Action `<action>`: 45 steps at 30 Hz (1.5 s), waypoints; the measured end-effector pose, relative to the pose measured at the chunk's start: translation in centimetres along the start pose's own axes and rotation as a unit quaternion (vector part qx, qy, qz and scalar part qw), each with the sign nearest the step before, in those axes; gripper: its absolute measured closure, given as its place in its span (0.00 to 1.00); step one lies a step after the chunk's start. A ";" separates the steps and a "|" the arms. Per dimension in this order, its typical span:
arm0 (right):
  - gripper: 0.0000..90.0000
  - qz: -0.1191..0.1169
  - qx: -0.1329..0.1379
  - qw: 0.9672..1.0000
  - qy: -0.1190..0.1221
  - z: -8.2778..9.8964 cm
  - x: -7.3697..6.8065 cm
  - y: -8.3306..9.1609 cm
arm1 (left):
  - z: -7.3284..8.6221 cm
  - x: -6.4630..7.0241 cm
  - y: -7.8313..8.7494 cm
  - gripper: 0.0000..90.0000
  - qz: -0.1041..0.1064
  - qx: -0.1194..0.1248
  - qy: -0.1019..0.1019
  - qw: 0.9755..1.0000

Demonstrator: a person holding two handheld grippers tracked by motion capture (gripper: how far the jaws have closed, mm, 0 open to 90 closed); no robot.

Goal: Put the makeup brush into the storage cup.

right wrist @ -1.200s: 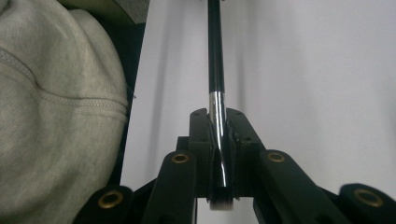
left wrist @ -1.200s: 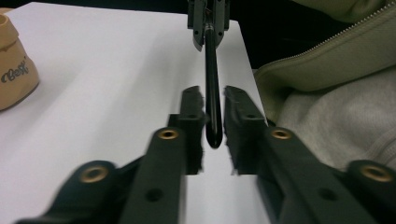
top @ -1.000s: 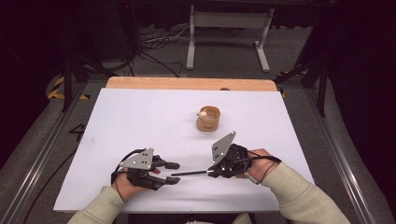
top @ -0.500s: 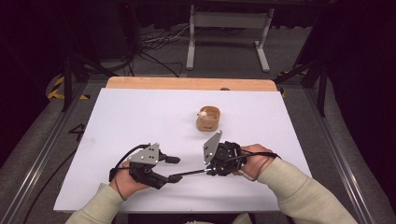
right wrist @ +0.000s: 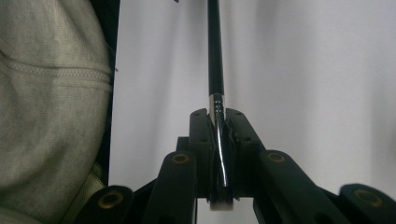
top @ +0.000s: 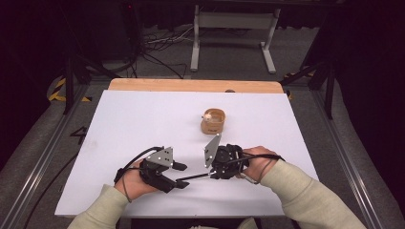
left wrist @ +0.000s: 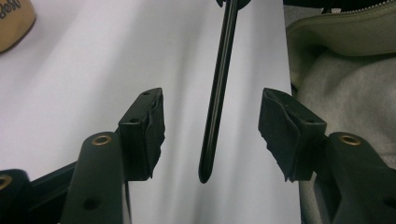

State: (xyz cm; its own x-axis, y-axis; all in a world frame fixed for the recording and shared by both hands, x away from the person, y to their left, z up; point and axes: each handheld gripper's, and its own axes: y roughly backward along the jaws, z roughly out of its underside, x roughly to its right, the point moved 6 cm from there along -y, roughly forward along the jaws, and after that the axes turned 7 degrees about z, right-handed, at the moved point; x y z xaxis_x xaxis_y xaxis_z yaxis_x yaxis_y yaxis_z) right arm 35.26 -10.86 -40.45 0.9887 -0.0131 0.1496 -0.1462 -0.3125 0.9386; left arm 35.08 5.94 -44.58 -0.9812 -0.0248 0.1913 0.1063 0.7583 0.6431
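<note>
A: Right tool (right wrist: 219, 154), what was it doing?

B: Clamped tight on a makeup brush (right wrist: 215, 56), right at the silver ferrule. The pale bristle tip stuck out behind the pads in the right gripper view, and the black handle ran straight fwd over the white desk (right wrist: 303, 70).

A: And the left tool (left wrist: 210, 135)?

B: Jaws apart, w/ the free end of the brush handle (left wrist: 217, 107) hanging betw. them. Not touching either pad; there was a clear gap on both sides. The jaws had just been opening, and the handle end was in the gap, ungripped.

A: From above?

B: In the high view the right tool (top: 213, 172) was near the front edge of the desk, right of centre, w/ its grey plate tilted up. The brush (top: 193, 177) ran about level from it towards the left tool (top: 183, 176), which pointed right to meet it. The two tools were near each other, joined only by that handle.

A: Anything else on the desk?

B: A small round wooden container (top: 213, 121) sat farther back, past the right tool and well apart from the brush. Something small and pale was inside it; couldn't tell what. Its edge (left wrist: 11, 21) also showed top left in the left gripper view. The desk (top: 143, 119) had a white cover, w/ a wood strip along the far edge.

A: Person?

B: Pale sleeves (top: 305, 191) came in from the bottom, one hand on each tool.
</note>
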 end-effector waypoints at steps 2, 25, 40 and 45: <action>0.92 0.001 -0.004 1.000 0.001 0.0 0.0 -0.1 | -0.1 -0.1 -0.1 0.46 -0.002 -0.007 0.002 1.000; 0.91 0.000 -0.021 1.000 0.004 -0.7 0.1 -0.6 | 0.0 -0.9 -1.3 0.62 -0.019 -0.078 0.022 0.997; 0.92 -0.001 -0.029 1.000 0.006 -1.1 0.0 -1.0 | 0.3 -0.6 -2.2 0.72 -0.014 -0.112 0.016 0.993; 0.92 0.000 -0.028 1.000 0.009 -1.3 0.0 -1.0 | 0.4 -0.4 -2.3 0.77 -0.014 -0.122 0.011 0.992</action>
State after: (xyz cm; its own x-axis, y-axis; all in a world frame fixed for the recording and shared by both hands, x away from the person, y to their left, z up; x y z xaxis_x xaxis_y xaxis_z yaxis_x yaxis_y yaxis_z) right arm 35.38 -9.32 -41.01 0.9879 0.0031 0.1548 -0.1487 -0.2595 0.9542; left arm 35.21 4.43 -46.47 -0.9809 -0.0589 0.1854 0.1180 0.5773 0.8080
